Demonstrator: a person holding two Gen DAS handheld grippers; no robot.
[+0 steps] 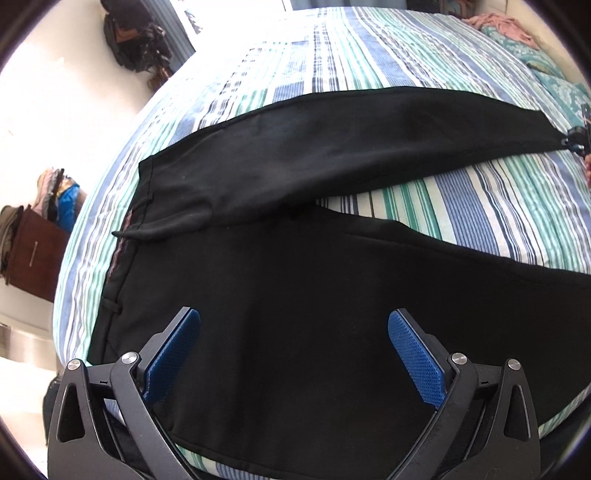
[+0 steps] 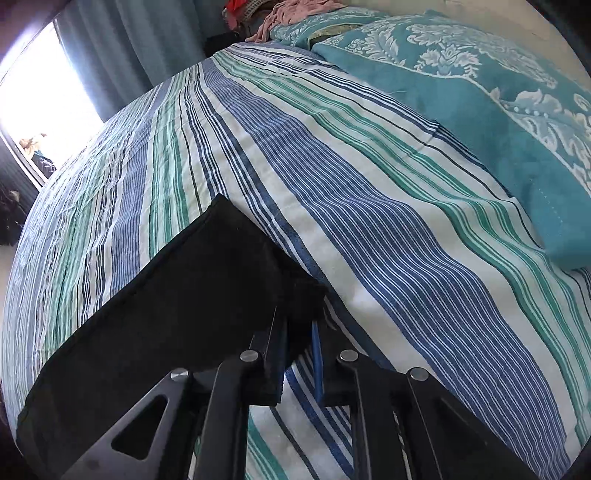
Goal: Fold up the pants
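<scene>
Black pants (image 1: 295, 280) lie spread on the striped bedsheet (image 1: 461, 206), waistband at the left and the two legs splayed apart toward the right. My left gripper (image 1: 294, 314) hangs open just above the seat of the pants, its blue pads (image 1: 173, 354) wide apart with nothing between them. In the left wrist view, my right gripper (image 1: 578, 142) sits at the end of the far leg (image 1: 351, 147). In the right wrist view, my right gripper (image 2: 297, 321) is shut on a corner of that leg's cuff (image 2: 166, 295), low over the sheet (image 2: 369, 221).
Teal patterned pillows (image 2: 480, 110) lie at the head of the bed with a pink cloth (image 2: 295, 11) behind them. A brown cabinet (image 1: 33, 254) piled with clothes stands on the floor left of the bed. Dark bags (image 1: 133, 37) hang on the wall.
</scene>
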